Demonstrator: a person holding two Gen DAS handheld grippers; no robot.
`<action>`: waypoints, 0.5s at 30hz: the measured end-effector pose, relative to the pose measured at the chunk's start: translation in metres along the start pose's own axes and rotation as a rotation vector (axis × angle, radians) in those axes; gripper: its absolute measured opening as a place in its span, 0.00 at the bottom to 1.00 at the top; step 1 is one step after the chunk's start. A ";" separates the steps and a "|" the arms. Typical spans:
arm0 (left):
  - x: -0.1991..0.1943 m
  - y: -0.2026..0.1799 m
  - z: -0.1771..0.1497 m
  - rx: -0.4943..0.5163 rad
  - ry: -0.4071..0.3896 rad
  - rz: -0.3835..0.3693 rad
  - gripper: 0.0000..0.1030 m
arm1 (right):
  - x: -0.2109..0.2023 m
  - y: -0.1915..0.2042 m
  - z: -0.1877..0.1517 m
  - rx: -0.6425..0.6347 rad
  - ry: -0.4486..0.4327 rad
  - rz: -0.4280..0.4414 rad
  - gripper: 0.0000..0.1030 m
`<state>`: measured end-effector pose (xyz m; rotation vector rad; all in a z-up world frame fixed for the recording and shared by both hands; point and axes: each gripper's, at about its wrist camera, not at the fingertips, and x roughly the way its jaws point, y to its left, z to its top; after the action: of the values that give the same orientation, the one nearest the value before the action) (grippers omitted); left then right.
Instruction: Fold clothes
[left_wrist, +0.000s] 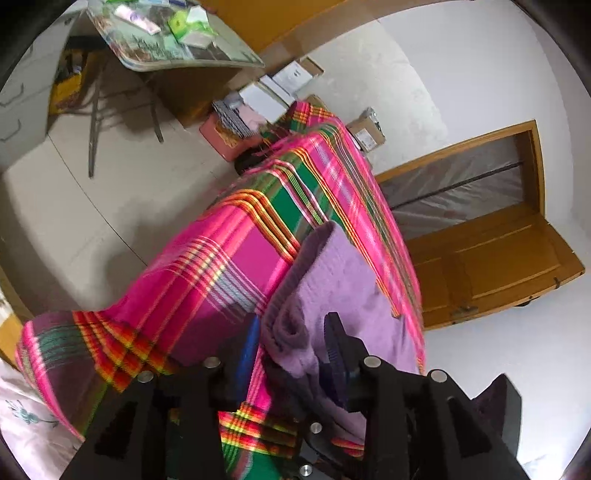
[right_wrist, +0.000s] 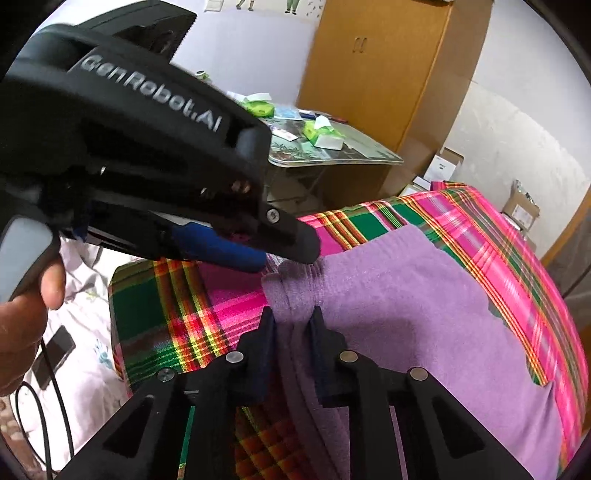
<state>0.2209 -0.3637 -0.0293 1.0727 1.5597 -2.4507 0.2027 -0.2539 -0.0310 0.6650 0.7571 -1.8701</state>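
A purple knit garment (left_wrist: 343, 280) (right_wrist: 424, 302) lies spread on a bright pink, green and yellow plaid blanket (left_wrist: 221, 277) (right_wrist: 480, 229) that covers a raised surface. In the right wrist view, my right gripper (right_wrist: 292, 319) is shut on a bunched fold at the garment's near ribbed edge. My left gripper (left_wrist: 291, 328) stands open, with the rolled edge of the garment lying loose between its fingers. From the right wrist view the left gripper (right_wrist: 291, 258) hovers just beyond the right one, tips at the same edge.
A person's hand (right_wrist: 22, 325) holds the left gripper's handle. A folding table (right_wrist: 332, 147) (left_wrist: 177, 40) with tissue packs stands behind the bed. Cardboard boxes (left_wrist: 365, 133) sit by the wall, next to a wooden door (left_wrist: 480, 258). A phone (right_wrist: 53, 354) with a cable lies on the floral sheet.
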 end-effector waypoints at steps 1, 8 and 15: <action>0.002 -0.001 0.002 0.006 0.008 0.004 0.38 | -0.001 -0.001 0.000 0.003 -0.004 0.001 0.17; 0.018 -0.013 0.016 0.033 0.102 -0.031 0.40 | -0.008 -0.003 -0.004 0.032 -0.022 0.018 0.15; 0.032 -0.010 0.028 -0.017 0.177 -0.087 0.41 | -0.022 -0.013 -0.010 0.103 -0.082 0.053 0.12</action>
<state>0.1779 -0.3715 -0.0323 1.2766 1.7079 -2.4511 0.2001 -0.2288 -0.0186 0.6629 0.5887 -1.8852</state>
